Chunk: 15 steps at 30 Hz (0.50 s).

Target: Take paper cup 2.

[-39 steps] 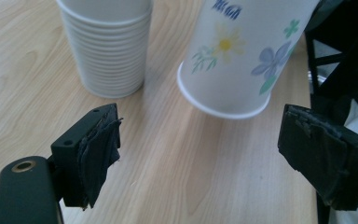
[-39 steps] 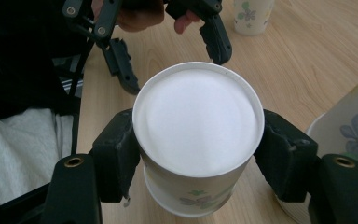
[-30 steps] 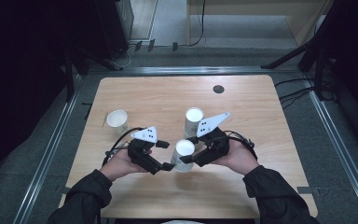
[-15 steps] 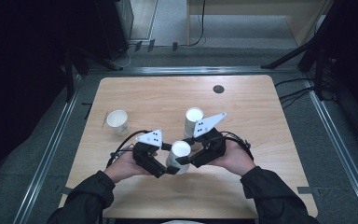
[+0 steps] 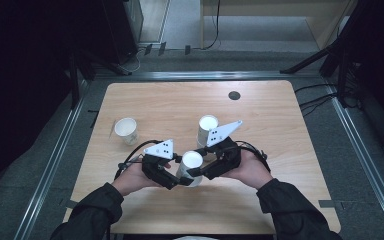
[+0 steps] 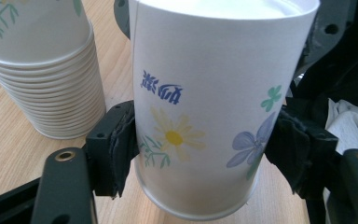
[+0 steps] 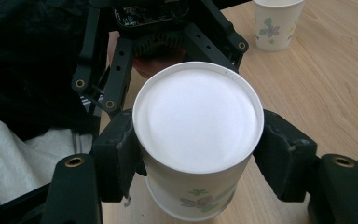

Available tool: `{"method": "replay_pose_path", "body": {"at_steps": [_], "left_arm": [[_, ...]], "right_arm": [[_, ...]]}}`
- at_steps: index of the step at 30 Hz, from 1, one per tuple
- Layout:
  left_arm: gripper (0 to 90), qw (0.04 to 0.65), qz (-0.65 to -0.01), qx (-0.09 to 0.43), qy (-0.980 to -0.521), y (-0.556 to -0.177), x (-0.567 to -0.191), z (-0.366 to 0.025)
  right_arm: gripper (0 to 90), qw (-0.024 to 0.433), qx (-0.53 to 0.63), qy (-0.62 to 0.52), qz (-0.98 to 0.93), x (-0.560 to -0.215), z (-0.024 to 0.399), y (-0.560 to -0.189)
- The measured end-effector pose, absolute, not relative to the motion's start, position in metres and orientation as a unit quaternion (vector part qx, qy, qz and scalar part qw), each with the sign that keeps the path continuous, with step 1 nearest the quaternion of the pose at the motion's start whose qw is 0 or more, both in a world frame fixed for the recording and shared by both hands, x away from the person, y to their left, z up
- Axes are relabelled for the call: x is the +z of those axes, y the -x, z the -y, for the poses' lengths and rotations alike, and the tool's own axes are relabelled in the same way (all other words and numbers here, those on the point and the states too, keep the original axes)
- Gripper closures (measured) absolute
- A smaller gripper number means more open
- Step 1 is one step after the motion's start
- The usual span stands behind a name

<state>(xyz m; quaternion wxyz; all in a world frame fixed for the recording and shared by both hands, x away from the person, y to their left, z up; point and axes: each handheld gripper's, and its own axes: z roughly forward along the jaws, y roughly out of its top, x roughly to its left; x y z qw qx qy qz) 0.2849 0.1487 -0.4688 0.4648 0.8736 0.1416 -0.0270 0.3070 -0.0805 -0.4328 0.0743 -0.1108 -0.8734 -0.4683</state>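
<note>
upside-down paper cup [image 5: 190, 165] held near the table's [image 5: 280, 130] front middle, clamped from both sides. right gripper [image 7: 193, 154] pinched tight on the upper part just under the white base. left gripper [image 6: 200, 149] just closed in, pads pressed on the flowered wall lower down, near the rim. stack of cups [image 5: 206, 131] upside down just behind, near but apart. single cup [image 5: 126, 131] mouth-up well off to the left.
</note>
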Motion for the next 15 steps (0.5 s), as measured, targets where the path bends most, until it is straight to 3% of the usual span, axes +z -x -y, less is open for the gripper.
{"method": "replay_pose_path", "body": {"at_steps": [8,15], "left_arm": [[32.8,0.462,-0.137,-0.037,-0.876,-0.286,-0.468,-0.15],[32.7,0.447,-0.145,-0.028,-0.882,-0.289,-0.461,-0.16]], "right_arm": [[34.6,0.083,-0.47,0.107,0.872,-0.434,0.082,-0.308],[26.7,0.065,-0.471,0.112,0.872,-0.436,0.091,-0.309]]}}
